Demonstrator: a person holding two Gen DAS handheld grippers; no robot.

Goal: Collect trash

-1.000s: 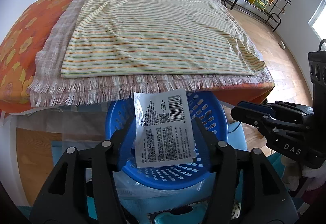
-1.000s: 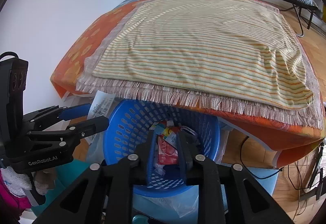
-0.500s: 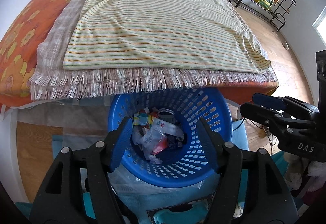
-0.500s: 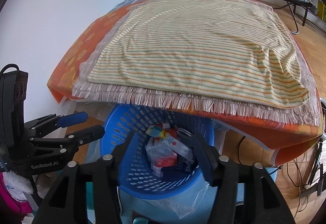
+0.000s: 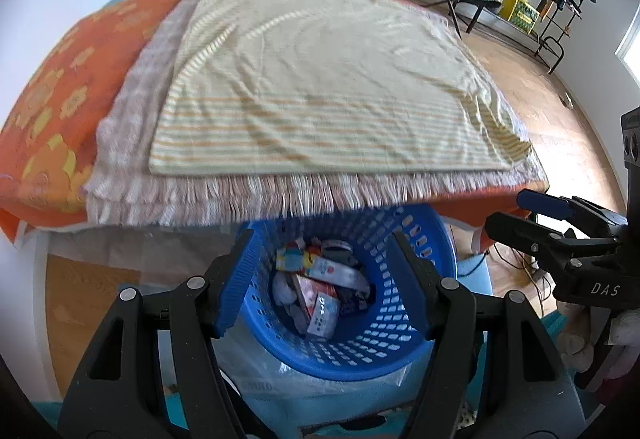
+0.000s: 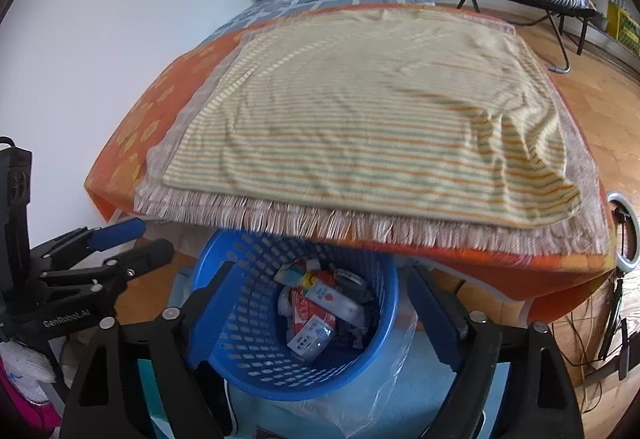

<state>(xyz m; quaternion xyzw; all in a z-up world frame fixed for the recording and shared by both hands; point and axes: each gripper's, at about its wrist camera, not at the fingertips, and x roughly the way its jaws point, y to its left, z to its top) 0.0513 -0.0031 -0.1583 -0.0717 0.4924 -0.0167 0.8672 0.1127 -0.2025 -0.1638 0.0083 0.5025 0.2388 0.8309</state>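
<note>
Trash point(image 5: 320, 287) lies heaped in the bottom of the blue perforated basket point(image 5: 400, 355), which stands on the floor just beside the foot of the bed, its far rim tucked under the fringed edge of the pinkish blanket point(image 5: 248, 199). Wrappers and small printed packets can be made out in the heap, but their wording is too small to read, and the lower layers are hidden by the pieces on top. The left gripper point(image 5: 320, 271) hangs over the basket with its jaws held moderately apart and nothing between them. The right gripper point(image 6: 320, 303) also points down into the basket; its jaws have just been opening and now stand wide, with nothing between them. Each gripper shows at the edge of the other's view, cut off by the frame. A clear plastic bag point(image 6: 384, 391) pokes out beneath the basket, mostly covered by it. On the bed a striped yellow cloth point(image 6: 380, 135) is smeared by motion blur. What lies below the grippers' black bodies cannot be made out.
</note>
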